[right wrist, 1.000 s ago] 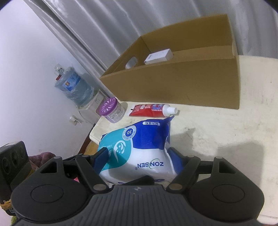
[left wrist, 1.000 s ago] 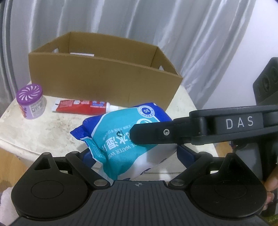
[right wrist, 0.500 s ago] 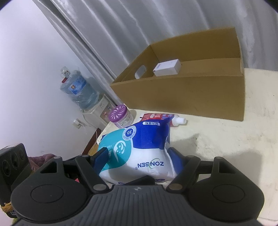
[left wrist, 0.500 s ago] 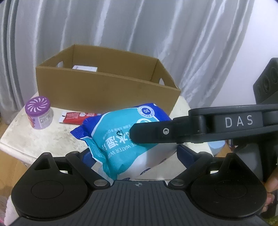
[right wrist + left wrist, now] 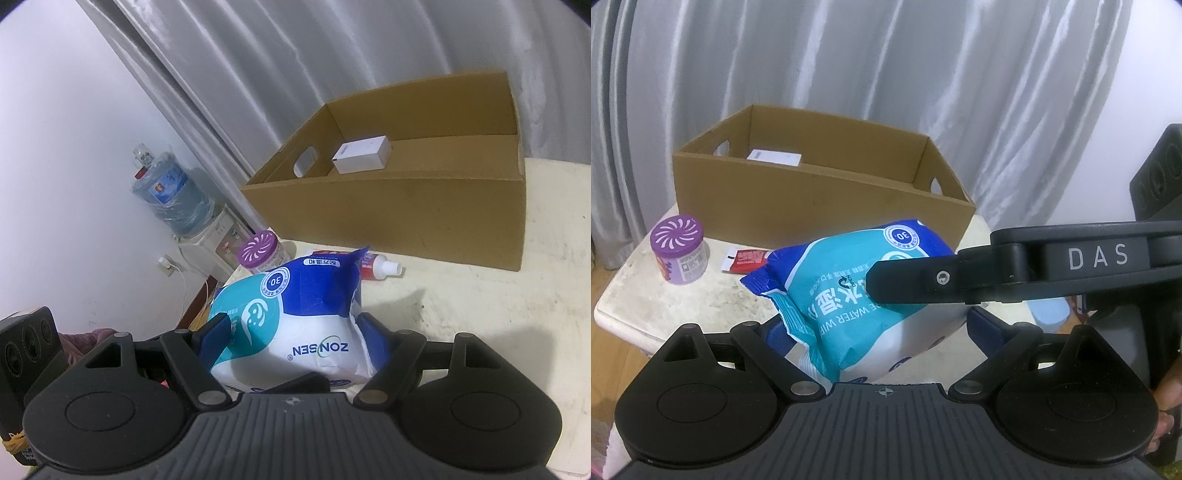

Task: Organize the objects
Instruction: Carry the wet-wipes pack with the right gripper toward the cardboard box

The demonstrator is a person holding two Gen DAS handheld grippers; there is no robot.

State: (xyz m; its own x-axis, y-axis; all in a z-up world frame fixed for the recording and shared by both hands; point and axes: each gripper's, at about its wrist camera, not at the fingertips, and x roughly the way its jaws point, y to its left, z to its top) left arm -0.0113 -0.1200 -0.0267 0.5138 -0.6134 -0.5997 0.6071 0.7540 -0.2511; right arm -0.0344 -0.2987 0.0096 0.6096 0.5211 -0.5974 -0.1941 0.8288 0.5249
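Grey curtain behind — water dispenser by white wall.

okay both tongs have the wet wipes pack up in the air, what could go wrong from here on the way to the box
The wipes pack is soft and pinched by both the left tongs and right tongs; uneven pulling could make it slip or sag.

It may clip the cardboard box front wall if carried low.

Dropped, it could hit the toothpaste tube or purple jar below.

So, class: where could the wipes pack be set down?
Box floor right of the white carton is bare; so is the tabletop right of the toothpaste. Crowded: the corner with the purple jar.
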